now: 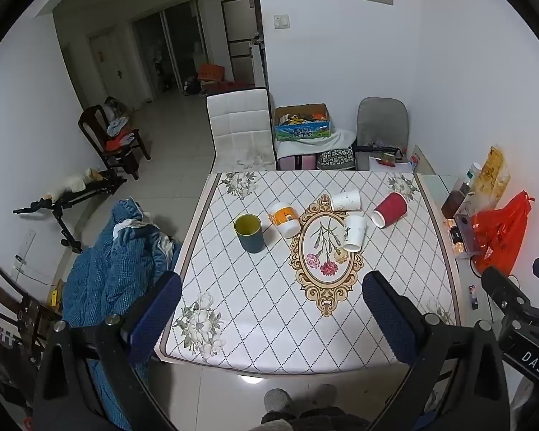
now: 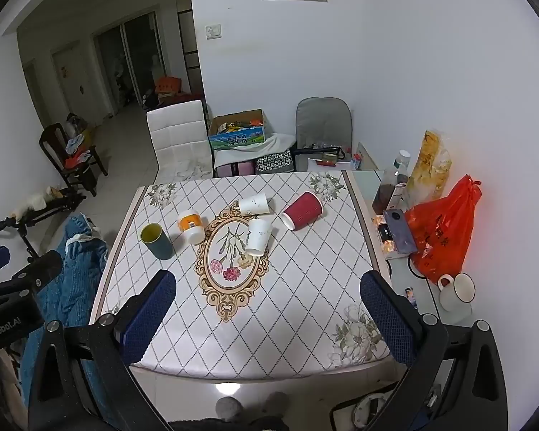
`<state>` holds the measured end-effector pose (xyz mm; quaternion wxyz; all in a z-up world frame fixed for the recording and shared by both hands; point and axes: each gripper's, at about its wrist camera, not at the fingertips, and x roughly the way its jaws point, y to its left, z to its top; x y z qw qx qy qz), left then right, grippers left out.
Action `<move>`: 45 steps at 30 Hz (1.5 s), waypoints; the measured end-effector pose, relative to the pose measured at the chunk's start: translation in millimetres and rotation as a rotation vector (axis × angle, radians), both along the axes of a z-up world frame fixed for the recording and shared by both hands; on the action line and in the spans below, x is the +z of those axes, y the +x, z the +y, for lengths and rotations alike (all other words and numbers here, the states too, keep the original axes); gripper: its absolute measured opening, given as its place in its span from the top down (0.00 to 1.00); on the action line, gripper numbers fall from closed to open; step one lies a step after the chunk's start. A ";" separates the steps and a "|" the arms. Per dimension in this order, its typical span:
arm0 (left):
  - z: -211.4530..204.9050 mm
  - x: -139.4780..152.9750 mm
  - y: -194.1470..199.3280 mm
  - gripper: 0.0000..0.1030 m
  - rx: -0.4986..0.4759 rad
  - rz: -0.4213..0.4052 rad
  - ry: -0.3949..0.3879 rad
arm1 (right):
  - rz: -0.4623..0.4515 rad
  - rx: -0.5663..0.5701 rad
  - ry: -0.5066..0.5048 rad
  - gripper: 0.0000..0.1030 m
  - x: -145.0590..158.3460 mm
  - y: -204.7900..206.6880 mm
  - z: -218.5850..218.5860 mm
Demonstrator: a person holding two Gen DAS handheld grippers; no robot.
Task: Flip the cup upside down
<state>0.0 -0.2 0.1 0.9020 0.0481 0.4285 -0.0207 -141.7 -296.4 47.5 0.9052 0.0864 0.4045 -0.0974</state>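
Several cups are on the patterned table [image 1: 269,305]. A dark green cup with a yellow inside [image 1: 249,233] [image 2: 157,241] stands upright at the left. An orange-and-white cup [image 1: 284,219] [image 2: 191,226], two white paper cups [image 1: 345,201] [image 1: 354,232] [image 2: 254,204] [image 2: 258,237] and a red ribbed cup [image 1: 390,209] [image 2: 302,211] lie on their sides. My left gripper [image 1: 271,305] is open and empty above the table's near edge. My right gripper [image 2: 267,305] is open and empty, also well short of the cups.
At the table's right edge are a red plastic bag [image 2: 443,222], a phone [image 2: 399,231], bottles [image 2: 390,190] and a white mug [image 2: 456,289]. A blue blanket [image 1: 104,269] hangs at the left. Chairs [image 1: 239,129] and a cardboard box [image 1: 302,122] stand behind the table.
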 end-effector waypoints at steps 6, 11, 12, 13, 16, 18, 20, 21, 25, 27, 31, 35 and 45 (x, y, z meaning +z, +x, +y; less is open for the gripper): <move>0.6 -2.5 1.8 0.00 -0.008 0.005 -0.007 | 0.004 0.001 -0.001 0.00 0.8 -1.5 -0.7; 5.6 1.2 6.0 0.00 -0.009 0.009 -0.012 | 0.002 0.001 -0.001 0.00 2.0 -4.7 -1.3; -1.2 2.5 1.2 0.00 -0.005 0.003 -0.008 | 0.002 0.001 -0.001 0.00 2.1 -5.2 -1.3; -1.4 3.3 1.8 0.00 -0.006 0.001 -0.007 | 0.002 0.000 -0.001 0.00 2.2 -5.7 -1.6; -1.0 3.8 2.0 0.00 -0.005 -0.002 -0.011 | 0.000 0.000 0.000 0.00 3.0 -7.7 -1.8; -5.8 5.9 -4.0 0.00 -0.008 -0.010 -0.006 | -0.001 -0.001 -0.001 0.00 3.0 -8.2 -1.6; -6.1 6.5 -5.1 0.00 -0.012 -0.013 -0.005 | -0.001 0.000 0.000 0.00 3.2 -8.8 -1.7; -6.5 6.6 -5.3 0.00 -0.011 -0.014 -0.005 | -0.001 0.000 0.001 0.00 3.2 -9.0 -1.7; -6.7 8.5 -4.9 0.00 -0.014 -0.012 -0.005 | -0.002 0.000 0.003 0.00 3.7 -10.3 -1.7; -8.0 8.2 -6.1 0.00 -0.019 -0.012 -0.003 | -0.002 0.000 0.004 0.00 5.0 -11.8 -1.6; -9.1 8.3 -6.6 0.00 -0.026 -0.009 -0.003 | -0.004 -0.001 0.008 0.00 9.9 -17.6 -3.5; -8.3 6.4 -7.6 0.00 -0.025 -0.011 -0.004 | -0.005 0.001 0.010 0.00 9.7 -18.8 -2.5; -7.6 4.5 -9.8 0.00 -0.027 -0.010 -0.007 | -0.006 0.003 0.016 0.00 6.9 -20.8 0.3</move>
